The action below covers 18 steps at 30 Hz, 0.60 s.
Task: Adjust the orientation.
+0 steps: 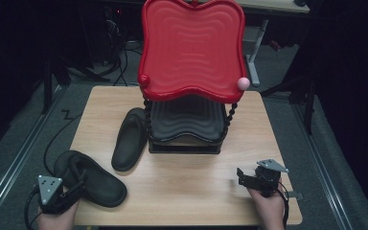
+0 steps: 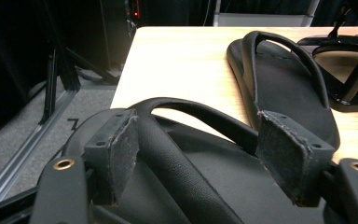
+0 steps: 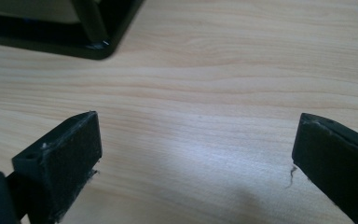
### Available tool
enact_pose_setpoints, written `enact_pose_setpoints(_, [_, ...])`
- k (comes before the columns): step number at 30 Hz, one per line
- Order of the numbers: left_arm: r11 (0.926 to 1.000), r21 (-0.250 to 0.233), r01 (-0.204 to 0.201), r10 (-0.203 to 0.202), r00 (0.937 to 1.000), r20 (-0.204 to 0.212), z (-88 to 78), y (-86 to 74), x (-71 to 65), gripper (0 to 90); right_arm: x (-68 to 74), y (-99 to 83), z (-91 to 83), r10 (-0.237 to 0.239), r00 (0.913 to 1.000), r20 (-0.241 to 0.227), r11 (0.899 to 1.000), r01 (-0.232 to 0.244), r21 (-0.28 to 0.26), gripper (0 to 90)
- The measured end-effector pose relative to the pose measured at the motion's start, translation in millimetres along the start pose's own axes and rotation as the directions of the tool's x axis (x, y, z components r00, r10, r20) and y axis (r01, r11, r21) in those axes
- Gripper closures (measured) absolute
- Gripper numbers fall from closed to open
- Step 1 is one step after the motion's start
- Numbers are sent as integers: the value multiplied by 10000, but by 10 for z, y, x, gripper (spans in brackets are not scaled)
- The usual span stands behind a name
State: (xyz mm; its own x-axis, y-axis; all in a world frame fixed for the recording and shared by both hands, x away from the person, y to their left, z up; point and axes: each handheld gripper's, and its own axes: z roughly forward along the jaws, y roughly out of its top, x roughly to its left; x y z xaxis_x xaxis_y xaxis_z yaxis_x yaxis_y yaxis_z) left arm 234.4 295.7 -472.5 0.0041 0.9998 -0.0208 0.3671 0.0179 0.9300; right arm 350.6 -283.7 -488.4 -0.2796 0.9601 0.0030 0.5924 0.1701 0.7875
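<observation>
Black sandal (image 2: pixel 182 182) between open left gripper (image 2: pixel 200 154) fingers, second sandal (image 1: pixel 130 139) beside rack (image 1: pixel 187 129)

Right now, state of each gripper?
Left gripper: open, jaws on either side of the near slipper's strap, not pressing it.
Right gripper: open, nothing between its jaws, above the table.

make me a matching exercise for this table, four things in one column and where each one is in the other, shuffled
Things:
1. near black slipper
2. far black slipper
3. red tray
4. right gripper

Places:
A. top tier of the black beaded stand
B. over bare wood near the table's front right corner, jaws open with nothing between them
C. lying beside the stand's left side
D. at the front left edge, strap between the left gripper's open jaws

Pairs: 1-D, 2-C, 3-A, 4-B
</observation>
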Motion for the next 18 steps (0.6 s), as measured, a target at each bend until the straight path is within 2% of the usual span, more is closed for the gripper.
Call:
enact_pose_setpoints(1, [10000,50,-33,33,10000,43,14,3,-5,304,2,-5,-37,71,10000,27,10000,-71,-42,0])
enact_pose_setpoints(5, [9999,146,-48,46,9999,146,45,2,-4,300,21,-52,-141,-121,9995,305,9992,132,-367,0])
enact_pose_setpoints(6, [9997,206,-136,134,9998,122,58,0,-2,294,23,-69,-169,-70,10000,71,9992,73,-404,0])
enact_pose_setpoints(9, [9990,391,-209,206,9998,77,88,-1,16,282,24,-75,-176,-8,10000,35,9991,10,-429,0])
enact_pose_setpoints(13, [9983,574,98,-91,9999,-122,110,0,55,244,28,-87,-182,89,9999,-89,9986,-93,-514,0])
enact_pose_setpoints(18, [9977,675,107,-100,9999,-106,90,-6,45,239,82,-79,-156,-162,9996,-247,9991,152,-404,0])
